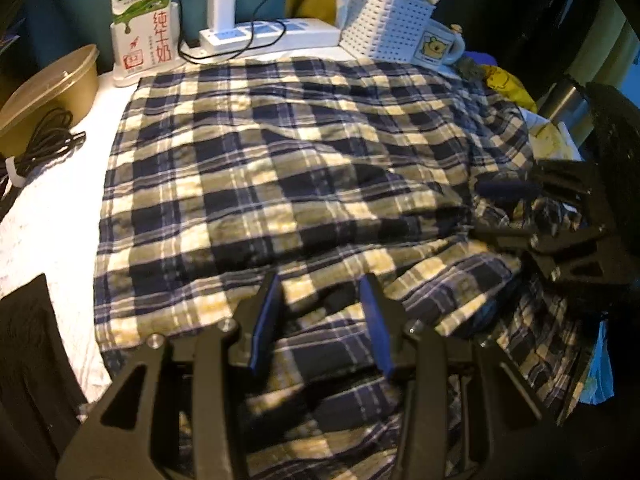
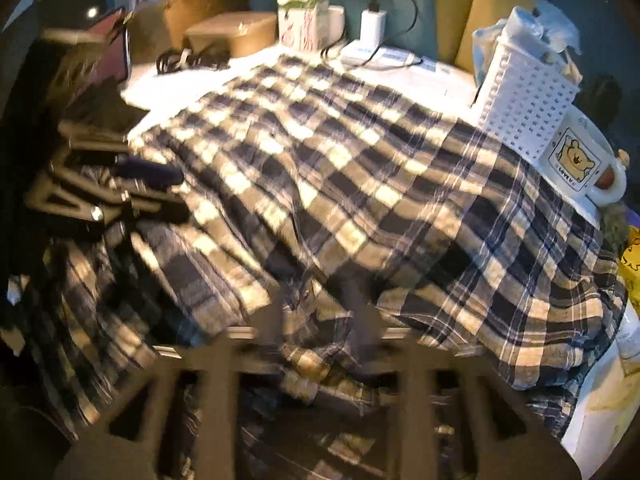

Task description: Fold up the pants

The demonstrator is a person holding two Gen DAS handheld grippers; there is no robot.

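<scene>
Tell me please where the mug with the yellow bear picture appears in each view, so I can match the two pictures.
Left wrist view: the bear mug is at upper right, against the white perforated basket.
Right wrist view: the bear mug is at the right edge, below that basket.
Shared landmark: the milk carton at the back.

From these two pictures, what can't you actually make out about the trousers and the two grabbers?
- Plaid pants: legs run off the bottom edge in both views, so their full length is hidden.
- Right gripper: motion-blurred in its own view; whether cloth is pinched cannot be told.
- Left gripper: fingers apart over cloth; contact underneath is hidden.
- Table: mostly covered by the pants.
</scene>
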